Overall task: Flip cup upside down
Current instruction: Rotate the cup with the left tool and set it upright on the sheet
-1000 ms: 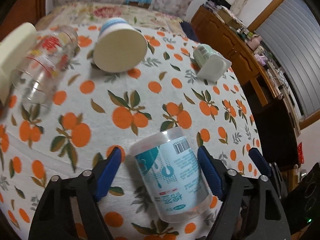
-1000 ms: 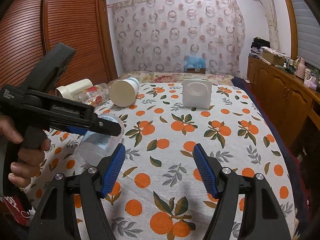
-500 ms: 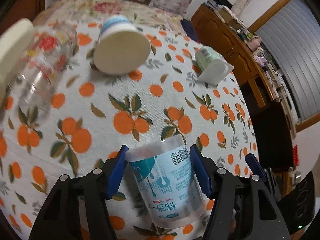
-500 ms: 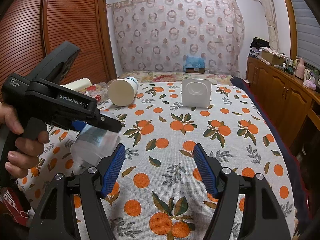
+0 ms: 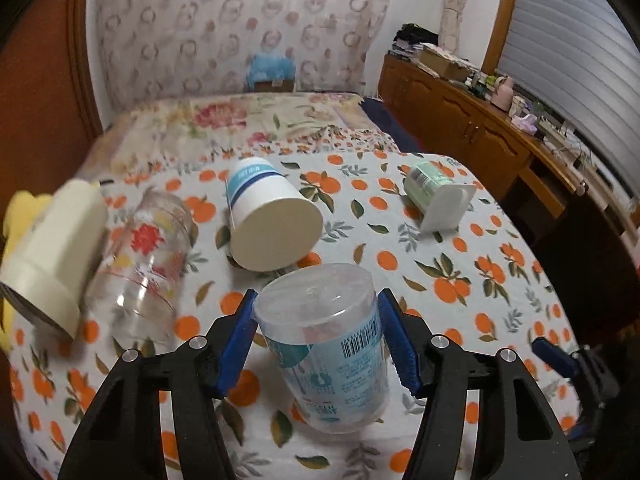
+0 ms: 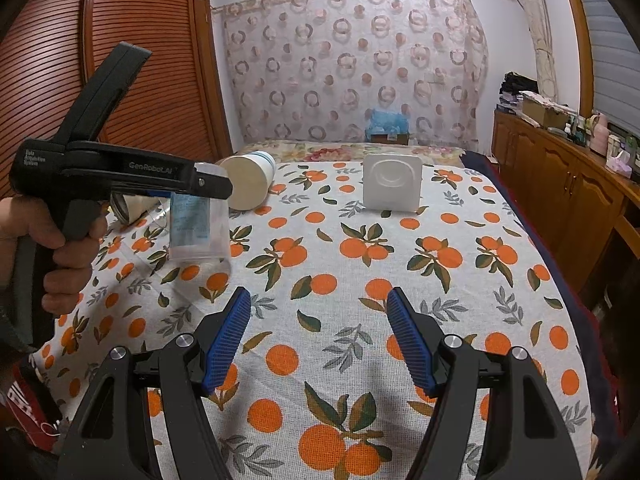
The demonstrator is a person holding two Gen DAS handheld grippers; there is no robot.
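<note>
My left gripper point(image 5: 316, 340) is shut on a clear plastic cup point(image 5: 328, 344) with a teal and white label and a barcode. It holds the cup above the orange-print tablecloth point(image 5: 460, 280), closed base up and open mouth down. In the right wrist view the left gripper point(image 6: 208, 184) and the lifted cup point(image 6: 196, 224) show at the left, the cup hanging clear of the cloth. My right gripper point(image 6: 318, 336) is open and empty, low over the near middle of the table.
Lying on their sides on the cloth: a white paper cup with blue bands point(image 5: 272, 220), a printed glass point(image 5: 144, 256), a cream tumbler point(image 5: 52, 252) and a square white tub point(image 5: 438, 198). A wooden sideboard point(image 6: 568, 184) runs along the right.
The left gripper closed on the cup, lifted it off the cloth and turned it from lying on its side to base-up. The right gripper has not moved.
</note>
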